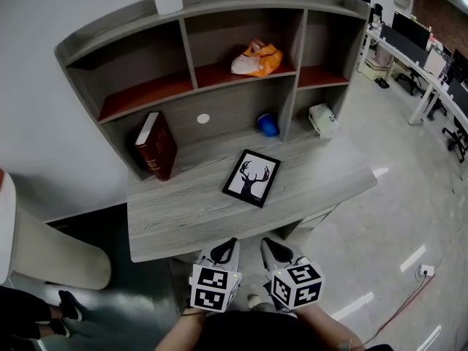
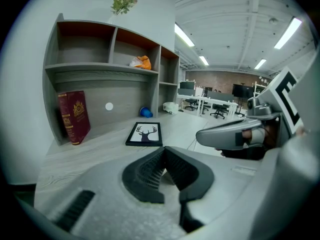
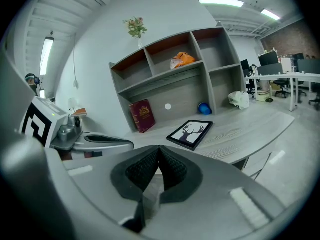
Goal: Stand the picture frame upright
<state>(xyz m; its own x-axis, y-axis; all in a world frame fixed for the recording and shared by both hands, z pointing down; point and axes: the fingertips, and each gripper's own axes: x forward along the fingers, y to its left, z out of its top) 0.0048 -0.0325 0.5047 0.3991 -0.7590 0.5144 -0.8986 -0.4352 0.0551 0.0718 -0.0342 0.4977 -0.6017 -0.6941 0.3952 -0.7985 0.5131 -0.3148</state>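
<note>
A black picture frame (image 1: 251, 177) with a deer silhouette on white lies flat on the grey wooden desk (image 1: 183, 218), near its middle. It also shows as the picture frame (image 2: 144, 133) in the left gripper view and the picture frame (image 3: 190, 133) in the right gripper view. My left gripper (image 1: 229, 245) and right gripper (image 1: 268, 246) hover side by side at the desk's front edge, well short of the frame. Both are shut with nothing between the jaws. Seen along its own jaws, the left gripper (image 2: 164, 151) points toward the frame, as does the right gripper (image 3: 159, 149).
A dark red book (image 1: 156, 145) leans against the shelf unit's left side. A blue cup (image 1: 268, 124) and a white bundle (image 1: 322, 119) sit at the back right of the desk. An orange-and-white bag (image 1: 255, 58) lies on the upper shelf. Office desks stand far right.
</note>
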